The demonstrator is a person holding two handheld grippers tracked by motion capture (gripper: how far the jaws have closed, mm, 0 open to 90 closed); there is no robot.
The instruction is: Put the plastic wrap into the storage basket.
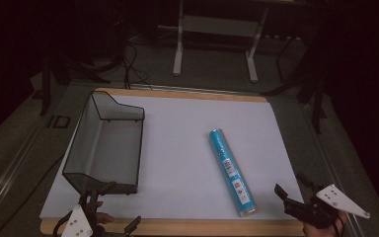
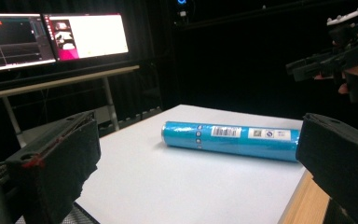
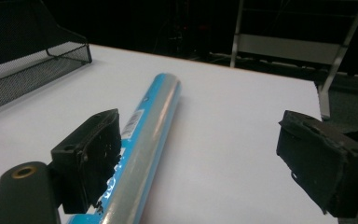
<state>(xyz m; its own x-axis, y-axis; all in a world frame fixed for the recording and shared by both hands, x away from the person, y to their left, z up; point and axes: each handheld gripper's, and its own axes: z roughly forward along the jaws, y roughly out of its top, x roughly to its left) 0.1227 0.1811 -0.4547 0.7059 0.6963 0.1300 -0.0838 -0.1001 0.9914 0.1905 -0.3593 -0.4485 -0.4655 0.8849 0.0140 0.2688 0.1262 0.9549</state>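
The high view looks forward and down on the whole worktop point(image 1: 177, 128), with the blue tube point(image 1: 231, 171) lying right of centre. The left gripper view sits low at the worktop's near left corner, facing across the tube's side point(image 2: 230, 138). The right gripper view rides close behind the tube's near end, looking along it point(image 3: 144, 135). All three share the tube.
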